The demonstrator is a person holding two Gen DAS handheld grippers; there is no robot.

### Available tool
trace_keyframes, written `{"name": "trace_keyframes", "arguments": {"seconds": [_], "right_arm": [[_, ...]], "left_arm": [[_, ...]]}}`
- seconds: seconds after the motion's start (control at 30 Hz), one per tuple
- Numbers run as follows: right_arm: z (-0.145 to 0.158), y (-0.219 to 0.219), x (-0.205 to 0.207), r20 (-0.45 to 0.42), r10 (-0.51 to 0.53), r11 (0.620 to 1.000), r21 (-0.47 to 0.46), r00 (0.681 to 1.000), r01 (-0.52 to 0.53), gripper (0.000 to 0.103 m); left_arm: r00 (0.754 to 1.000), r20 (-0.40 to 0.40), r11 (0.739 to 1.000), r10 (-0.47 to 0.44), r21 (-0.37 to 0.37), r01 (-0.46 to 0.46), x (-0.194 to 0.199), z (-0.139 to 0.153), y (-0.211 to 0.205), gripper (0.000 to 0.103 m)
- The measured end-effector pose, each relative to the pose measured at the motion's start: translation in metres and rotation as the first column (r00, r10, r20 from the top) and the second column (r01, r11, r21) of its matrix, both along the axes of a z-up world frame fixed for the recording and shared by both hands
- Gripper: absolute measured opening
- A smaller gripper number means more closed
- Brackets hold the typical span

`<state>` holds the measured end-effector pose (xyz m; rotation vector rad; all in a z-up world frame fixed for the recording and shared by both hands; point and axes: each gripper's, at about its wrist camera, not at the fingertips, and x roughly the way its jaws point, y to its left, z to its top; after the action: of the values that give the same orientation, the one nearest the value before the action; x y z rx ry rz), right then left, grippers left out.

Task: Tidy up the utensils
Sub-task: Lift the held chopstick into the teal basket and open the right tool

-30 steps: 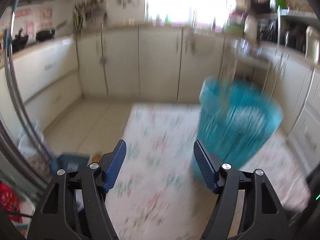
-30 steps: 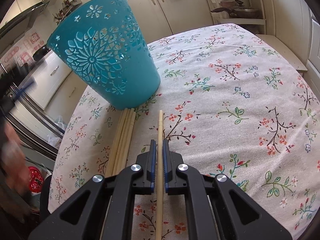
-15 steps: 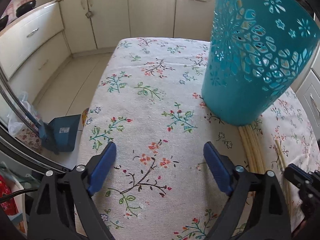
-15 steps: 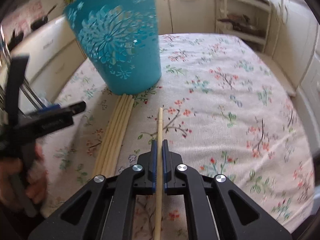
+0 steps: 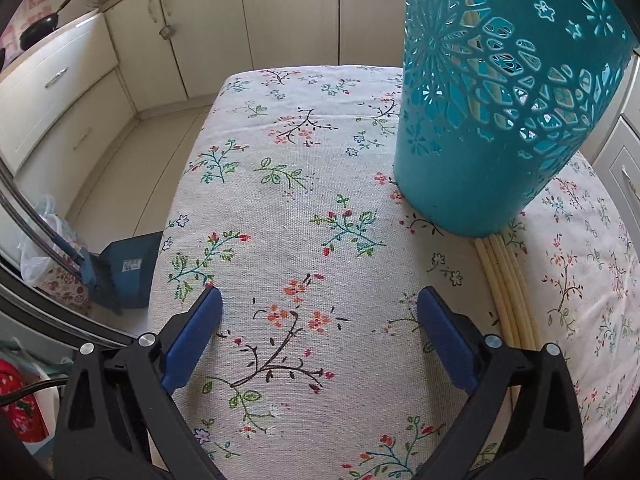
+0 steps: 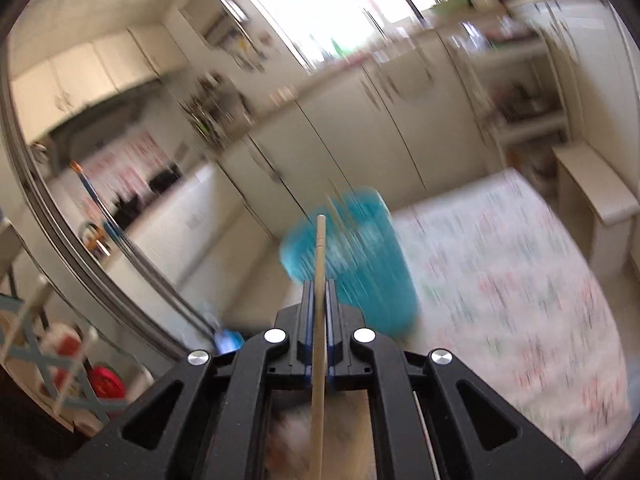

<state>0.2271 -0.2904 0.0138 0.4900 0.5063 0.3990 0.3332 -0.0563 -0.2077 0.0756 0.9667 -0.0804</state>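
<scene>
- Left wrist view: the left gripper (image 5: 318,308) is opening, its blue pads (image 5: 192,336) standing far apart with nothing between them and only bare cloth underneath.
- Left wrist view: the flowered tablecloth (image 5: 280,208) is covering the table under the gripper.
- Left wrist view: the teal cut-out holder (image 5: 492,120) is standing upright on the cloth, ahead and to the right of the fingers; pale sticks are showing through its openings.
- Left wrist view: a bundle of pale chopsticks (image 5: 508,284) is lying flat on the cloth, one end touching the holder's base and the other passing just beside the right finger.
- Left wrist view: a blue dustpan (image 5: 128,268) is sitting on the floor to the left of the table.
- Right wrist view: the right gripper (image 6: 319,292) is clamping fully on a single chopstick (image 6: 319,248), which is running lengthwise between the pads and projecting past the fingertips.
- Right wrist view: the frame is heavily blurred; the holder (image 6: 360,264) is appearing as a teal smear beyond the chopstick's tip, on the cloth (image 6: 500,280), well clear of the fingers.
</scene>
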Motion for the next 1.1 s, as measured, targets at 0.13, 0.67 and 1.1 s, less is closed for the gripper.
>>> {"name": "trace_keyframes", "arguments": {"seconds": [0.13, 0.67, 1.1], "right_arm": [[0.033, 0.018, 0.043, 0.124, -0.071, 0.997, 0.031, 0.99, 0.067, 0.006], [-0.028, 0.057, 0.114, 0.005, -0.144, 0.973, -0.181, 0.99, 0.142, 0.008], [-0.058, 0.016, 0.004, -0.016, -0.18, 0.955, -0.244, 0.984, 0.17, 0.025]], "left_arm": [[1.0, 0.001, 1.0, 0.0, 0.0, 0.0, 0.0, 0.0, -0.001, 0.094], [1.0, 0.0, 1.0, -0.003, 0.0, 0.003, 0.001, 0.002, -0.004, 0.094], [1.0, 0.003, 1.0, 0.012, -0.003, -0.012, 0.004, 0.002, 0.001, 0.094]]}}
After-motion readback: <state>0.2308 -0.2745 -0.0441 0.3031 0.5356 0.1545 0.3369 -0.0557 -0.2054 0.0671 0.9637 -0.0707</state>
